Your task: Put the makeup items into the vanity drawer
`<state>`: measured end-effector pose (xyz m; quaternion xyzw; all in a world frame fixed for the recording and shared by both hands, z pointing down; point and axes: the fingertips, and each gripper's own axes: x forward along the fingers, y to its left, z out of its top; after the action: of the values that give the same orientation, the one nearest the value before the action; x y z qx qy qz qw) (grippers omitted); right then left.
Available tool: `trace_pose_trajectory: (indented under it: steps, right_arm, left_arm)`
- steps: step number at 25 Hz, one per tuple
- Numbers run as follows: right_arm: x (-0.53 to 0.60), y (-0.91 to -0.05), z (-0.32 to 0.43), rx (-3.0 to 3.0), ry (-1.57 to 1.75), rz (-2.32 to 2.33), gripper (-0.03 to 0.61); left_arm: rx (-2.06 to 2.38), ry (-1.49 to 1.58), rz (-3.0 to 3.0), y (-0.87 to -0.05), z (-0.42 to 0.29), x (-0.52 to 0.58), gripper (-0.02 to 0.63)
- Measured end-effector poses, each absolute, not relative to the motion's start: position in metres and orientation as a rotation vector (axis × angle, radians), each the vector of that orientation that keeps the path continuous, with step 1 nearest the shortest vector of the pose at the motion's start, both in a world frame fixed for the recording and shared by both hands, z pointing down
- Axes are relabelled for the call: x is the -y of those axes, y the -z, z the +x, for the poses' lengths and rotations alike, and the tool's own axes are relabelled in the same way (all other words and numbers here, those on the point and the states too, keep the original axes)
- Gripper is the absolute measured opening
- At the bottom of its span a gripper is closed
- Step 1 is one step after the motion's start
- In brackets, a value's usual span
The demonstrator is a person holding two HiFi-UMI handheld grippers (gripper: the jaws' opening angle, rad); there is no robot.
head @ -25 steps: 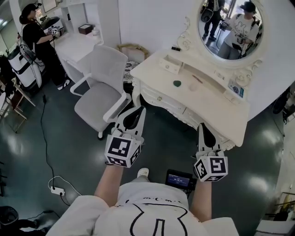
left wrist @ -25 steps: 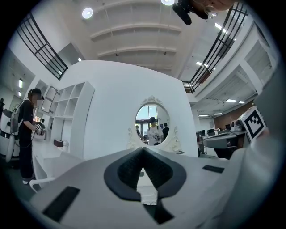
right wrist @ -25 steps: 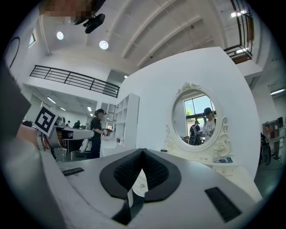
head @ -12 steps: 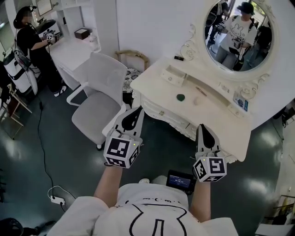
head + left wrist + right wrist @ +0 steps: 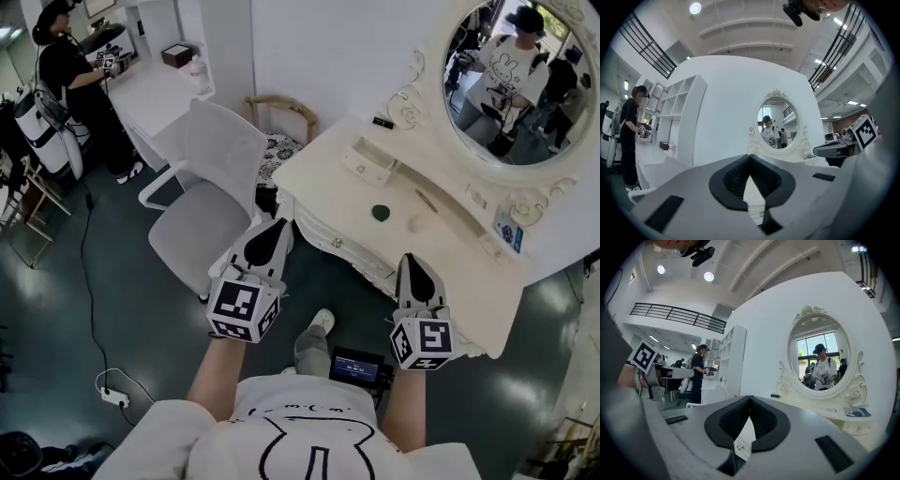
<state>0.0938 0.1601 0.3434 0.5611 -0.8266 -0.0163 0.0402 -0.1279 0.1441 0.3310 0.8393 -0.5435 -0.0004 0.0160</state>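
Hovering before vanity (image 5: pixel 323 178), left gripper (image 5: pixel 278 225) & right gripper (image 5: pixel 412 260) both closed, empty. Green item (image 5: pixel 381 213), prob. makeup, sits on vanity top; drawer (image 5: pixel 349 253) shut. Closed jaws could knock it off.

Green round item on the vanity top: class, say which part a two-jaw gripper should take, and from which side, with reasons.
Probably across its opposite edges, coming down from above on the vanity's front side. The green item looks low and round, lying flat on the bare vanity top, with the mirror rising behind it.
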Motion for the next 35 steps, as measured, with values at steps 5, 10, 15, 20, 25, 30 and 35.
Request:
trace_pose_trajectory:
  steps: [5, 10, 15, 20, 25, 30, 35]
  right_arm:
    - [-0.113, -0.344, 0.098, 2.551, 0.039, 1.724, 0.009]
    - [-0.06, -0.338, 0.107, 2.558, 0.04, 1.714, 0.009]
    - [-0.005, -0.336, 0.113, 2.585, 0.025, 1.694, 0.009]
    - [0.039, -0.341, 0.119, 2.6, -0.007, 1.659, 0.04]
    - [0.071, -0.352, 0.129, 2.585, -0.062, 1.671, 0.156]
    - [0.088, -0.366, 0.128, 2.574, -0.119, 1.649, 0.161]
    - [0.1, -0.385, 0.125, 2.537, -0.179, 1.627, 0.161]
  left_arm:
    - [1.71, -0.004, 2.6, -0.33, -0.128, -0.1, 0.014]
    - [1.738, 0.0, 2.587, -0.323, -0.126, -0.049, 0.014]
    - [1.757, -0.008, 2.563, -0.325, -0.122, 0.001, 0.014]
    - [1.78, 0.0, 2.531, -0.329, -0.119, 0.044, 0.014]
    - [1.8, -0.015, 2.511, -0.334, -0.117, 0.071, 0.014]
    - [1.8, -0.038, 2.484, -0.344, -0.119, 0.085, 0.014]
    - [1.775, -0.068, 2.447, -0.362, -0.123, 0.099, 0.014]
